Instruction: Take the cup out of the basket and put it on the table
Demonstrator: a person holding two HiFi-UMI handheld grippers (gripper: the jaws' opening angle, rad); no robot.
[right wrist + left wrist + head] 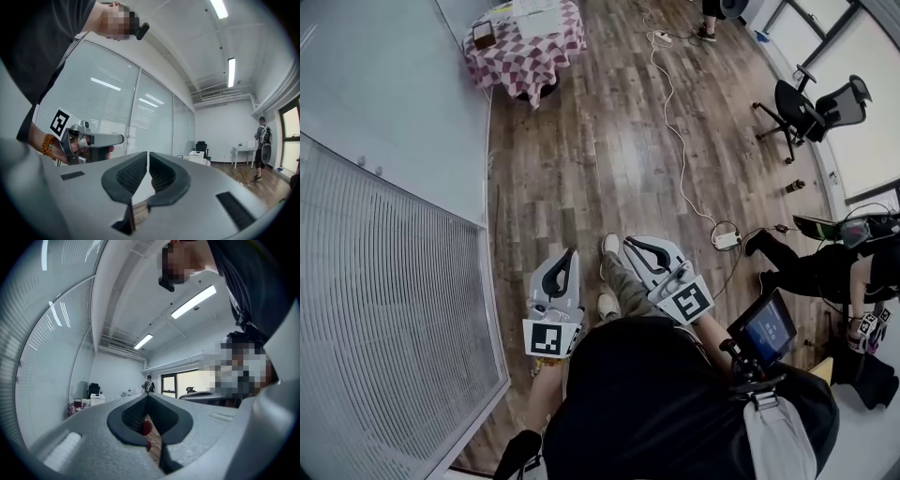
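The table (525, 45) with a red-and-white checked cloth stands far off at the top of the head view, beside the glass wall. A white basket (197, 156) sits on it; the same basket (97, 399) shows small in the left gripper view. No cup can be made out at this distance. Both grippers are held close to the person's body above the wooden floor, pointing toward the table. My left gripper (571, 253) is shut with nothing between its jaws, tips meeting (148, 396). My right gripper (631, 243) is likewise shut and empty (148, 153).
A glass partition with blinds (384, 309) runs along the left. A white cable (675, 122) trails over the floor to a power strip (727, 239). An office chair (811, 108) and a crouching person (825, 267) are at the right. Another person (261, 147) stands by a white desk.
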